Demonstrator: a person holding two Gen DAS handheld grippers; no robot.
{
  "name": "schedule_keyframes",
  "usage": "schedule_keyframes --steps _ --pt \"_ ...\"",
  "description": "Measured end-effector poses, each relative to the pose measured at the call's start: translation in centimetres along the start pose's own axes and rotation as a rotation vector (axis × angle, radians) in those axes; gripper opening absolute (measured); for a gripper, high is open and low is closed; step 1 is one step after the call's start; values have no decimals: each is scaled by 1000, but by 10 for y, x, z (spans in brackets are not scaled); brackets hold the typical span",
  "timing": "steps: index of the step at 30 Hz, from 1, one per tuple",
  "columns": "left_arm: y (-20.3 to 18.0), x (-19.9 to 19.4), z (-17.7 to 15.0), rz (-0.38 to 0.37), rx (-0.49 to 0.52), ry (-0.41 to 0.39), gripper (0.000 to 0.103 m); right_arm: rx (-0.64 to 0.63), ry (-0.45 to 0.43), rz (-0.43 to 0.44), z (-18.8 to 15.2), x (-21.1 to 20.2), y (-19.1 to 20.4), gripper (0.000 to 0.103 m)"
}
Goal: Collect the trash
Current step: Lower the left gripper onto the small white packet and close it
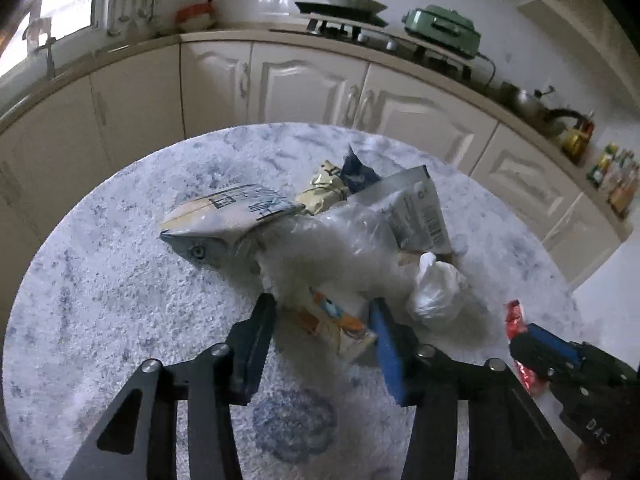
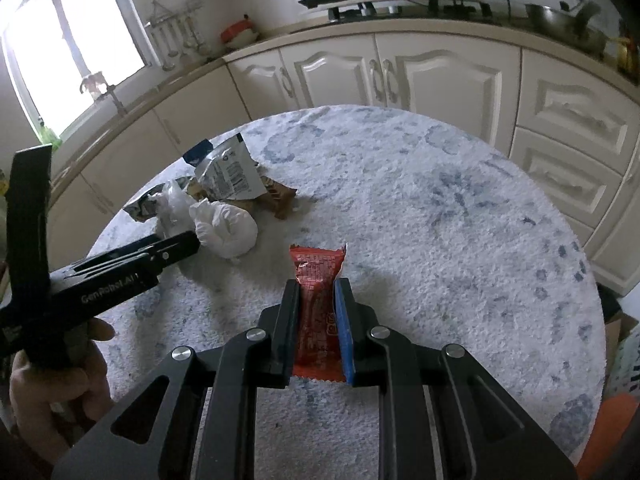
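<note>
- The right gripper (image 2: 317, 292) pinches a red snack wrapper (image 2: 318, 276) between its pads, the fingers pressed in on the foil; the wrapper's far end sticks out past the fingertips, above the round table (image 2: 440, 220).
- The left gripper (image 1: 322, 312) has its fingers spread either side of an orange-and-cream packet (image 1: 336, 324), which sits between them inside a clear plastic bag (image 1: 320, 248). Whether the pads actually touch it, I cannot tell.
- The trash lies in a heap on the left half of the table as seen from the right wrist camera, well apart from the red wrapper's spot.
- In the heap: a crumpled white tissue wad (image 2: 224, 228) just right of the left gripper's fingers, a white pouch with a barcode (image 1: 420, 212) behind it, a gold wrapper (image 1: 324, 192) and a dark blue one (image 1: 358, 170) at the far side.
- A cream carton-like pack with black print (image 1: 232, 216) lies on the left of the heap, touching the clear bag.
- The table wears a mottled blue-white cover.
- Beyond it runs a cream cabinet row (image 2: 360, 76); a green cooker (image 1: 442, 30) sits on the counter at far right.
</note>
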State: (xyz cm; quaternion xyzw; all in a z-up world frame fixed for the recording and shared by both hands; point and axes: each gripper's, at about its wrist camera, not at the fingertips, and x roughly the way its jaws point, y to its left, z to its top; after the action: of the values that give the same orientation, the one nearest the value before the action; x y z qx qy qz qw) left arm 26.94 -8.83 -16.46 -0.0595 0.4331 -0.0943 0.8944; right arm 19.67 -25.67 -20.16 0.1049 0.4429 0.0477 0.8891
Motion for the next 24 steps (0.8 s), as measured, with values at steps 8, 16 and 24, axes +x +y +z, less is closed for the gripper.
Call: schedule_keyframes --steps 8,16,24 --pt "21 1 1 -50 3 2 11 0 -3 -7 -3 -4 -1 17" --pt "15 7 6 -7 -7 -4 64 -2 -3 -15 -4 -5 -1 18" --pt "9 18 6 -19 1 -5 35 3 -3 -9 -5 -4 -3 18"
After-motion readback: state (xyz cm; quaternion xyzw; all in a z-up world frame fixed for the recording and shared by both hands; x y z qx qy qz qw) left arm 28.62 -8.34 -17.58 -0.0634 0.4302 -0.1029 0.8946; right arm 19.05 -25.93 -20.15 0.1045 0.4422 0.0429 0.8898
